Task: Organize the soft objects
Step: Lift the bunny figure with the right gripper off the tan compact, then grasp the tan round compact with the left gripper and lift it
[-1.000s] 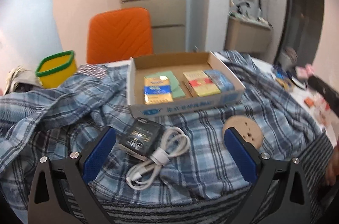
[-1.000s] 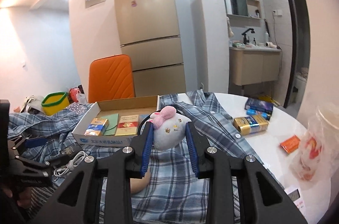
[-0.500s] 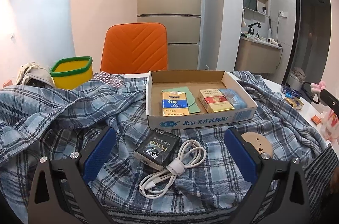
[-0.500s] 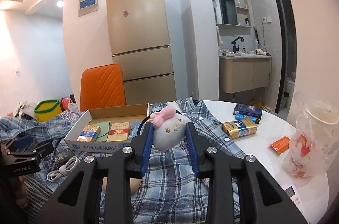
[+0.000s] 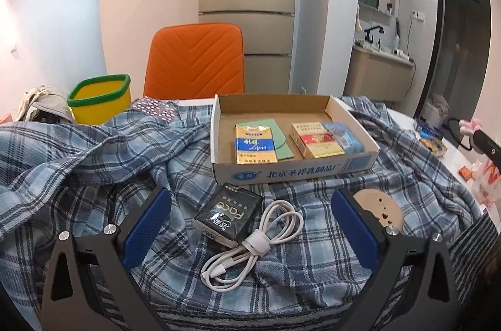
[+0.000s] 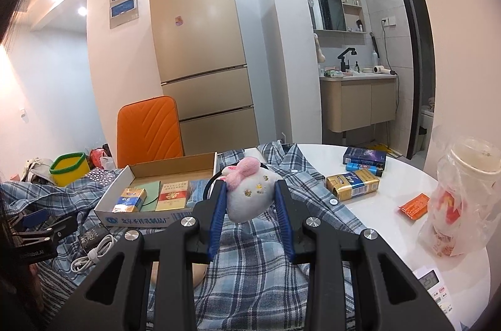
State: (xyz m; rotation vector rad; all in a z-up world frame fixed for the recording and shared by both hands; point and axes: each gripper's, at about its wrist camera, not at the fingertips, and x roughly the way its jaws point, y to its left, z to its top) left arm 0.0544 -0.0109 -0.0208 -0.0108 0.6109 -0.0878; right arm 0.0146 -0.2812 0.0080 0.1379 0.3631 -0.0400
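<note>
My right gripper (image 6: 250, 190) is shut on a grey plush toy (image 6: 250, 199) with a pink bow and a black loop, held above the blue plaid shirt (image 6: 269, 268) that covers the table. The toy's pink bow (image 5: 469, 126) and the right gripper show at the far right edge of the left wrist view. My left gripper (image 5: 250, 216) stands open low over the plaid shirt (image 5: 78, 162). Between its blue pads lie a black tissue pack (image 5: 228, 213) and a coiled white cable (image 5: 253, 243). Just beyond sits a shallow cardboard box (image 5: 291, 171) holding cigarette packs and a green card.
An orange chair (image 5: 194, 58) and a yellow bin with a green rim (image 5: 100, 99) stand behind the table. A round wooden disc (image 5: 379, 206) lies on the shirt. On the bare white tabletop (image 6: 391, 206) are a gold pack (image 6: 352, 184), a dark box, an orange packet and a bagged cup (image 6: 463, 196).
The left wrist view has tilted up, so the box and room sit higher and sharper in frame. The right gripper keeps the plush toy and has barely shifted.
</note>
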